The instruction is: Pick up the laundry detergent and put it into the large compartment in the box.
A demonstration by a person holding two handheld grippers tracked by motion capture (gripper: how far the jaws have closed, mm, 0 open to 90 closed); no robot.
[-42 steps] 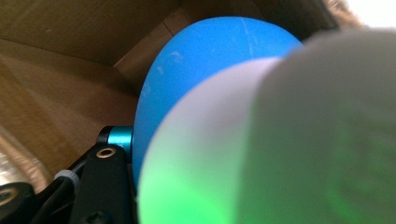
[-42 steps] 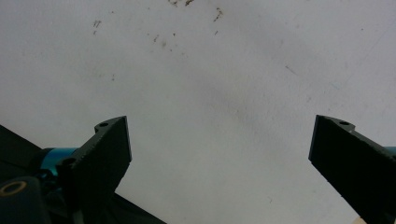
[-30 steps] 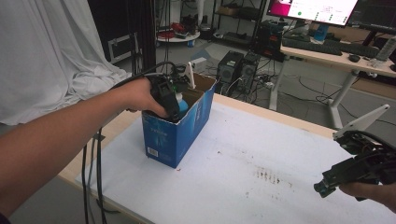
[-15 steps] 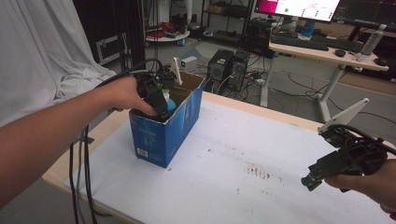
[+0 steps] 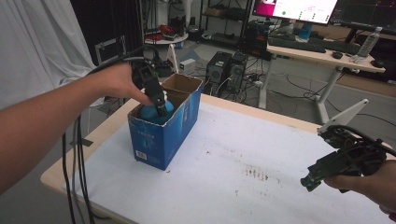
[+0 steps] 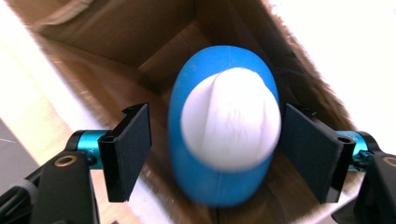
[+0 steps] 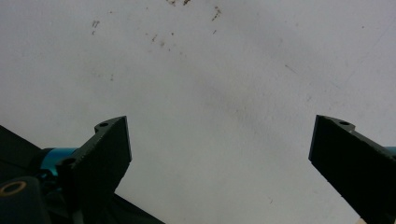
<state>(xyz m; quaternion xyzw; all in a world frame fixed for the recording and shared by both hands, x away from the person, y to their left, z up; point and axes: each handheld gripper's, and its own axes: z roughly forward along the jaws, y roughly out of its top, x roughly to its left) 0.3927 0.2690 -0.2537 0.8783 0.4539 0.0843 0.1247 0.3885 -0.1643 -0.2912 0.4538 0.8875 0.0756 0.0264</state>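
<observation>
- Since a second back: left tongs (image 5: 161,106) lifted a bit above the blue box (image 5: 161,140), jaws just been opening, now standing apart with the blue-and-white egg-shaped thing (image 6: 224,126) loose between them, no pad pressing on it.
- Egg thing sitting inside the box, down at the near end, blue shell with the white cap facing up toward the left tongs; also peeking over the box rim in the high view (image 5: 148,112).
- Looks like a drop-off into the box, pretty much done, only the exit left.
- Best bet: pull straight up out of the box, jaws kept wide, so neither pad clips the rounded shell and tips it.
- Worth watching the cardboard flap (image 5: 184,83) at the far end of the box and the side walls; tight fit, easy to snag and drag the whole box across the bench (image 5: 243,154).
- No sideways swing until the fingertips clear the box rim.
- Right tongs (image 5: 312,179) hanging well off to the right of the box, over bare bench, jaws wide apart and holding nothing (image 7: 219,154). Fine parked there, or could steady the box wall if it starts to shift.
</observation>
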